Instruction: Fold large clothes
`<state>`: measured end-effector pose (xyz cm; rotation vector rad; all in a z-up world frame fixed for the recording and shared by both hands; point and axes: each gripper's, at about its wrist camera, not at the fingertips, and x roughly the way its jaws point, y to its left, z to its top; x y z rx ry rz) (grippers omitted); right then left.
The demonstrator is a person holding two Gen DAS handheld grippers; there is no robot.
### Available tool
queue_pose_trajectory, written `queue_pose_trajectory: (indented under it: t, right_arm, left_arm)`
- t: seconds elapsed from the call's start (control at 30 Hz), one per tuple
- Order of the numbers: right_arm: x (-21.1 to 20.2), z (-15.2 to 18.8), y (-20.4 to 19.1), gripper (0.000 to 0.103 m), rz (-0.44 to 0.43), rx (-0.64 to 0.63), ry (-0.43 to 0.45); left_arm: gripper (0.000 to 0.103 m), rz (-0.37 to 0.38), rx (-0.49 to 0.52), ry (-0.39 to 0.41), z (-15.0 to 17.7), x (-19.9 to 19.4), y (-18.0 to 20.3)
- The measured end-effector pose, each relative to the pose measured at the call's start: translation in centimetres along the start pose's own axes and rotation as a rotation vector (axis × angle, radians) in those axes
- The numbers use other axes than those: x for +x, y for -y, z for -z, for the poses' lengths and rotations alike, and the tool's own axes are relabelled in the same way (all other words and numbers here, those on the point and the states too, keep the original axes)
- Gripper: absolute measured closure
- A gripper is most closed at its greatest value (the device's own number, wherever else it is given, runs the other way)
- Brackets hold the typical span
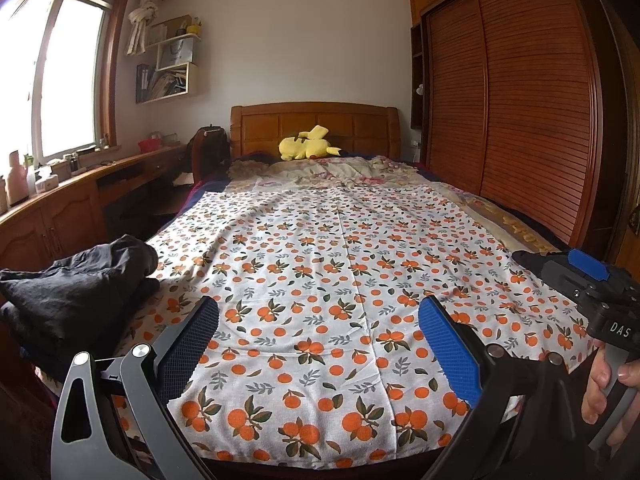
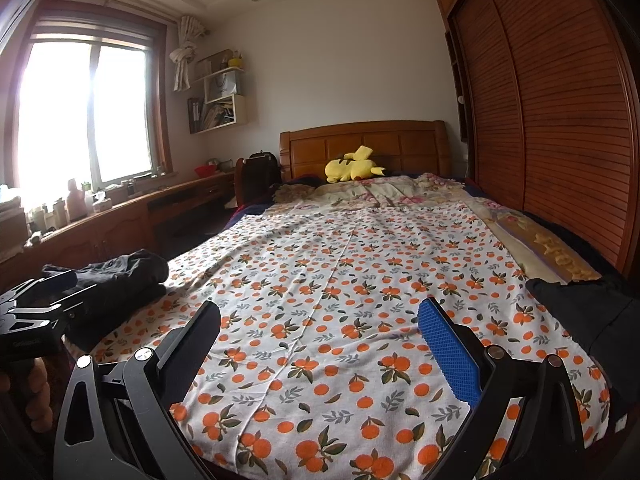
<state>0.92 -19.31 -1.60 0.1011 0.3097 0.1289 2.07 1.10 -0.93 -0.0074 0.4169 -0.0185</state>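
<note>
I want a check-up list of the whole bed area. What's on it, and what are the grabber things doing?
Surface: bed covered by orange-print sheet, spread flat, light creases.
Job's things: folded dark clothes at the left edge; another dark garment at the right edge.
Clutter: yellow plush toy by the headboard; crumpled floral quilt beyond the sheet.
Grippers: left gripper open, holding nothing; right gripper open, holding nothing.
Cables: nothing seen.
Surroundings: window, desk with bottles, wall shelves, slatted wardrobe.
</note>
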Motion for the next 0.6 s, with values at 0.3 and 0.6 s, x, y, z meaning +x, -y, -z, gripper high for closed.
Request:
queue_pose_trajectory:
  t: [0.3, 0.6]
  right_arm:
    - [-0.07, 0.01, 0.04, 0.008, -0.001, 0.000, 0.001]
    - [-0.06, 0.01, 0.05, 0.007, -0.001, 0.000, 0.001]
  left_arm:
    - [0.002, 0.001, 0.005, 0.000, -0.14, 0.04, 0.09]
    - [0.002, 0.003, 0.007, 0.002, -0.08, 0.15, 0.19]
